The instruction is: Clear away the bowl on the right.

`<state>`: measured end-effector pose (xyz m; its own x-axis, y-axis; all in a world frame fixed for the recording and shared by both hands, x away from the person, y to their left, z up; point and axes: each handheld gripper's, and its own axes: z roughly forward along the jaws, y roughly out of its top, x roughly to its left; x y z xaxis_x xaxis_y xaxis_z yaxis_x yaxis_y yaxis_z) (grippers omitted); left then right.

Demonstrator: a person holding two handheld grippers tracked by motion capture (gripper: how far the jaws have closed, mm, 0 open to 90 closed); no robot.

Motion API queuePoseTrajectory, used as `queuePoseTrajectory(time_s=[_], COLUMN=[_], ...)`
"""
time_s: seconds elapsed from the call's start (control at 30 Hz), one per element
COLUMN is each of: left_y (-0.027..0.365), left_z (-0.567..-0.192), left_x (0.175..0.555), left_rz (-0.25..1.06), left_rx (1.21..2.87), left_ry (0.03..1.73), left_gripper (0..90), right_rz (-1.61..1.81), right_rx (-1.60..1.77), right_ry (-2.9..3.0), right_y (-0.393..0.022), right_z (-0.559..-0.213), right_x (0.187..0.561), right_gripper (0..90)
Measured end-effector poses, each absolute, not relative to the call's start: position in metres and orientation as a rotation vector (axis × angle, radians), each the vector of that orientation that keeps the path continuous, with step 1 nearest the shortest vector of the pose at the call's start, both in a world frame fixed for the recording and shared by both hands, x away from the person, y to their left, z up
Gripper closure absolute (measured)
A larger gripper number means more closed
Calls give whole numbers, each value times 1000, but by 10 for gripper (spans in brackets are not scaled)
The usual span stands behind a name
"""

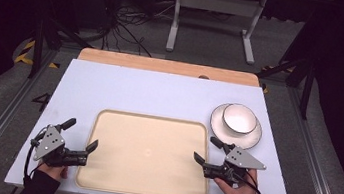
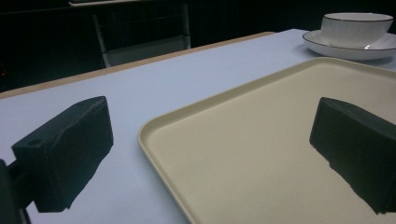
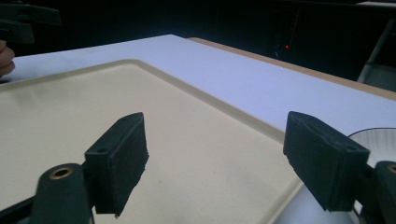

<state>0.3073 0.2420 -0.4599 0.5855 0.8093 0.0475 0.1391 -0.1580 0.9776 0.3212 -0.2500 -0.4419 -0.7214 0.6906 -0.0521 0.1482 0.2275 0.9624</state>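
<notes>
Hovering with both the left gripper [image 1: 80, 135] and right gripper [image 1: 207, 149] spread wide and empty, risking toppling the bowl [image 1: 239, 118] off its plate [image 1: 253, 136] beside the tray [image 1: 102, 118].

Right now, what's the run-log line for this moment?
left claw: open, at tray left edge | right claw: open, at right edge | bowl on plate, untouched

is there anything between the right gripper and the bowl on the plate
Nothing visible. The right hand-held gripper sits open at the tray's right edge, and only bare table separates it from the bowl on its plate.
</notes>
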Motion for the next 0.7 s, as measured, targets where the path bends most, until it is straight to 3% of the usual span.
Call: queuePoseTrajectory(time_s=[0.6,0.7], left_y=[241,241], left_z=[-460,-460], left_x=[307,308], left_rz=[717,718], left_rx=[1647,1649], left_ry=[808,808], left_gripper=[1,1], right_rz=[1531,1555], right_rx=[732,726], right_ry=[1995,2017], right_y=[-242,-240], right_z=[-399,-396], right_x=[317,319], right_gripper=[256,294])
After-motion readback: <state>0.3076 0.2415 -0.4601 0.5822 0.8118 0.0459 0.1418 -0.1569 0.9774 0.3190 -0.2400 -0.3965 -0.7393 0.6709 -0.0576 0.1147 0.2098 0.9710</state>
